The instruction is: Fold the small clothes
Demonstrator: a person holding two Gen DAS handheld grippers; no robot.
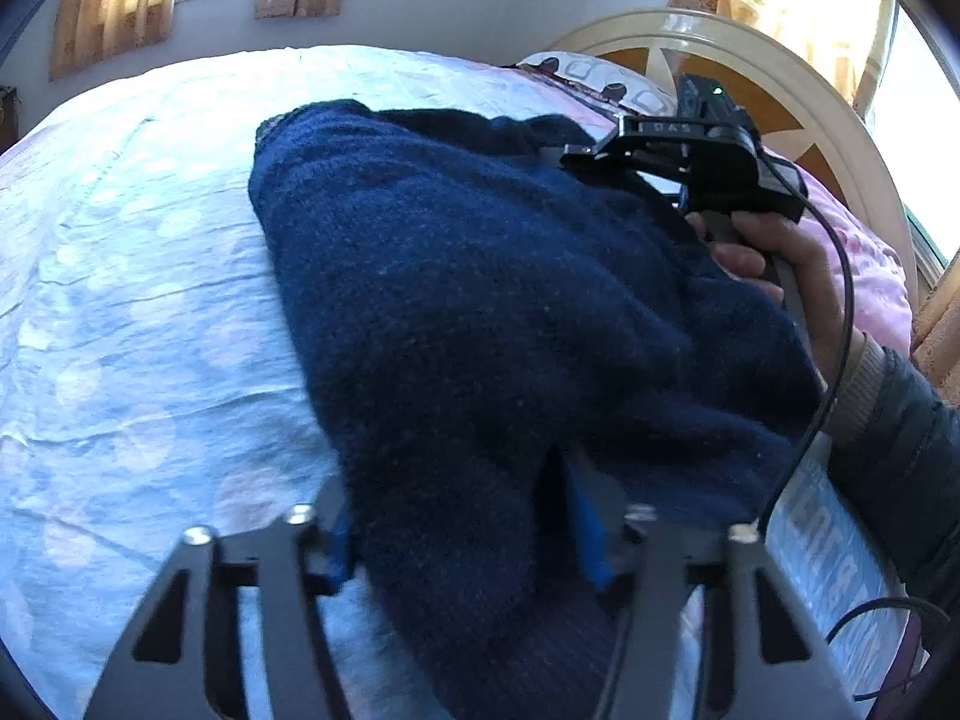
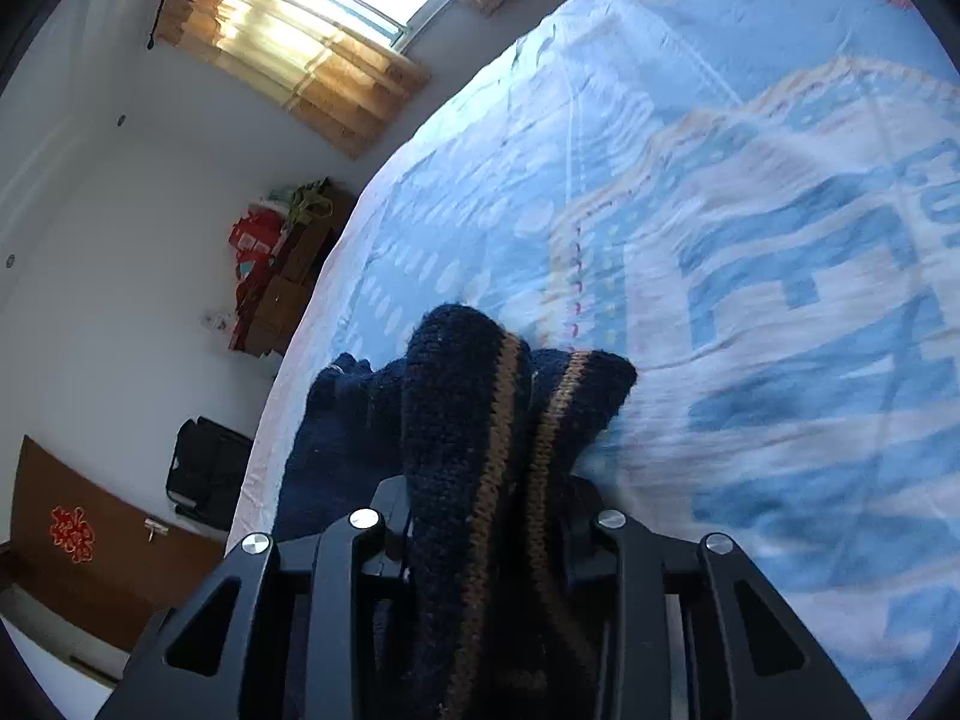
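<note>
Both tongs clenched on the navy knit sweater [image 1: 468, 312]. Left tongs [image 1: 462, 534] pinch a thick bunched fold; the fabric drapes forward from them over the bed [image 1: 120, 312]. Right tongs [image 2: 489, 516] grip the edge with tan stripes [image 2: 510, 396], which bulges up just ahead of the fingers. In the left view, right tongs [image 1: 576, 156] sit at the sweater's far right side, hand [image 1: 774, 264] on the handle.
</note>
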